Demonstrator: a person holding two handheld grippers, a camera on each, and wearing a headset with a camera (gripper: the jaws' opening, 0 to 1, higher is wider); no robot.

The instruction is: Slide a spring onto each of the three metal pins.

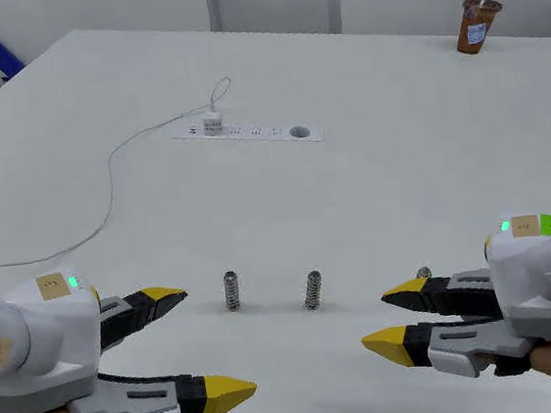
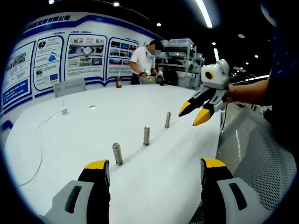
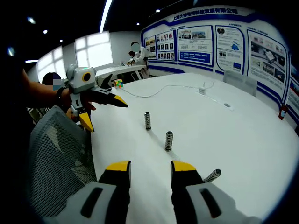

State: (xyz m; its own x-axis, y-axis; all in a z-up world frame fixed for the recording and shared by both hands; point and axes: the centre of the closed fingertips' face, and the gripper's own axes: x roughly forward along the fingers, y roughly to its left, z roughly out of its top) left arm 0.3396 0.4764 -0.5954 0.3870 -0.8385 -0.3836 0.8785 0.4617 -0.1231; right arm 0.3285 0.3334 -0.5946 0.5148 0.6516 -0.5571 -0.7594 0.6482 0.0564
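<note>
Three small coil springs stand in a row on the white table [image 1: 380,166]: the left spring [image 1: 231,290], the middle spring [image 1: 313,289], and the right spring [image 1: 423,273], half hidden behind my right gripper. Any pins inside the coils are too small to make out. My left gripper [image 1: 216,341] is open wide, low at the near left, with nothing between its jaws. My right gripper [image 1: 376,319] is open with a narrower gap, at the near right beside the right spring. In the right gripper view the nearest spring [image 3: 212,175] looks tilted. The left gripper view has the row of springs [image 2: 146,135] ahead of it.
A white power strip [image 1: 258,131] with a plugged charger and a trailing cable lies mid-table. A brown cup with a straw [image 1: 476,26] stands at the far right, a chair [image 1: 274,0] behind the table. A mesh chair back [image 3: 56,154] is near the table edge.
</note>
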